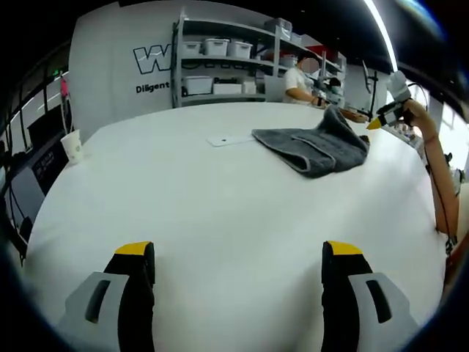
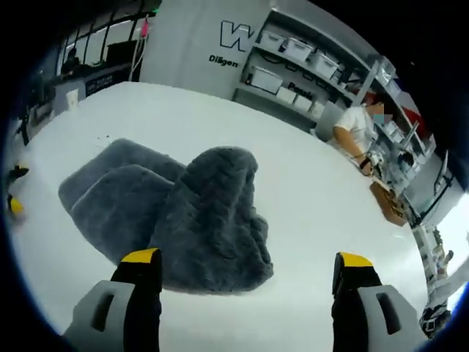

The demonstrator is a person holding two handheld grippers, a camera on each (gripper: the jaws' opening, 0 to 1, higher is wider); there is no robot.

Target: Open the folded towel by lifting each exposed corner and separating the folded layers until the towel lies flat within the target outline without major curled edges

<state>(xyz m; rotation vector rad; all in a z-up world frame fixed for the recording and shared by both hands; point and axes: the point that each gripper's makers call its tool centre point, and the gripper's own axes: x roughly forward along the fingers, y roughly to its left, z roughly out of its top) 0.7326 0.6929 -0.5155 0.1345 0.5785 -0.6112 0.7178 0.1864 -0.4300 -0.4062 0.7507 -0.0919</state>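
Grey towel bunched just ahead of right gripper | left gripper far back | both spread wide, empty

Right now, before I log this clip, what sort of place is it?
Probably a lab or workshop. Metal shelving holds white storage bins, a person works at a bench in the background, and the grey towel lies on a big white table.

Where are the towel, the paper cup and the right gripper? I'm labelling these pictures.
towel (image 2: pixel 183 213): right gripper view, middle of the bunched grey pile.
paper cup (image 1: pixel 72 146): left gripper view, its side wall.
right gripper (image 2: pixel 248 273): right gripper view, between its tips.
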